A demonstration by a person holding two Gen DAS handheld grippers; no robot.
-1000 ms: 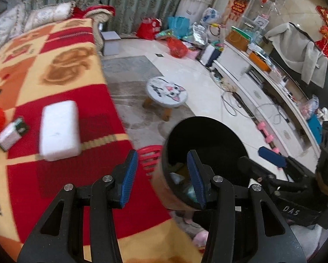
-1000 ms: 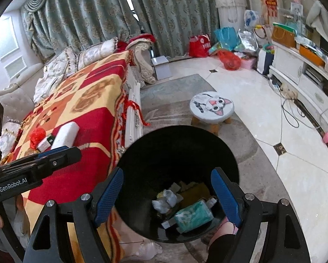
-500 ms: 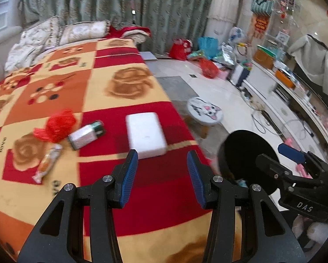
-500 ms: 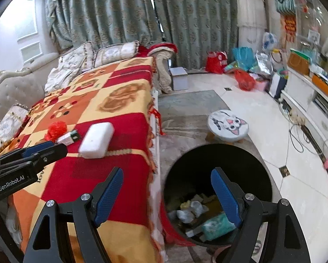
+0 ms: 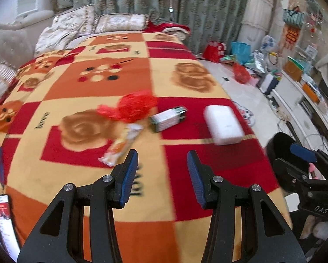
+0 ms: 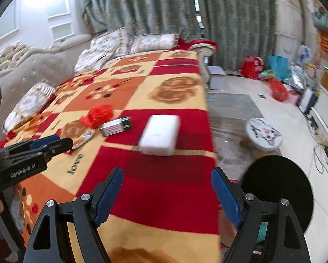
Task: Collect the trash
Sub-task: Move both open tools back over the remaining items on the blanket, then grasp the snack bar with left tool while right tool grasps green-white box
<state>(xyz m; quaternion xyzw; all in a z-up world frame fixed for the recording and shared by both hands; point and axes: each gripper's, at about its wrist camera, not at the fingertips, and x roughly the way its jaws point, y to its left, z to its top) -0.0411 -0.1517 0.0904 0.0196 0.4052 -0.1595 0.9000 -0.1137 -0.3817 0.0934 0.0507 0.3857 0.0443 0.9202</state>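
Both claws stand spread and empty above the checked blanket (image 5: 111, 81): left gripper (image 5: 161, 173), right gripper (image 6: 167, 195). Trash lies in a row: snack wrapper (image 5: 122, 144), red bag (image 5: 133, 107), small box (image 5: 168, 119), white foam block (image 5: 223, 125). Black bin (image 6: 278, 192) stands on the floor beside the blanket's edge, cat stool (image 6: 263, 134) beyond it. Nothing blocks the trash.

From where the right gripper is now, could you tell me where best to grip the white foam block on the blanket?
Grip the white foam block across its shorter width, near the middle, coming down from above. It lies flat on the blanket with nothing touching its long sides, and that span looks likely to fit the right gripper, whose jaws stand open and empty.
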